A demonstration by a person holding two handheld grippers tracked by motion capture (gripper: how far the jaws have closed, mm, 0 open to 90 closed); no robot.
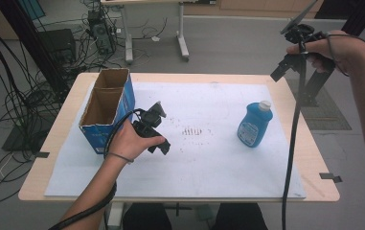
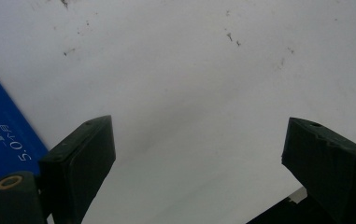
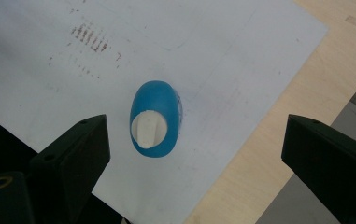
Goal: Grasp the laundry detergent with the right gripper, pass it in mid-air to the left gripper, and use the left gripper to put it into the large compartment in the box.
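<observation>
Blue bottle (image 1: pixel 255 125) with white cap, upright on white sheet (image 1: pixel 209 163).
Right gripper (image 1: pixel 290 67) is held released above it; left gripper (image 1: pixel 163 143) is released, empty.

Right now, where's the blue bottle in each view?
High view: blue bottle stands upright right of centre on the white sheet, white cap up.
Left gripper view: not in it; white sheet and the blue box at left.
Right gripper view: centre, seen from above, cap facing the camera.
Shared landmark: the white sheet.
</observation>
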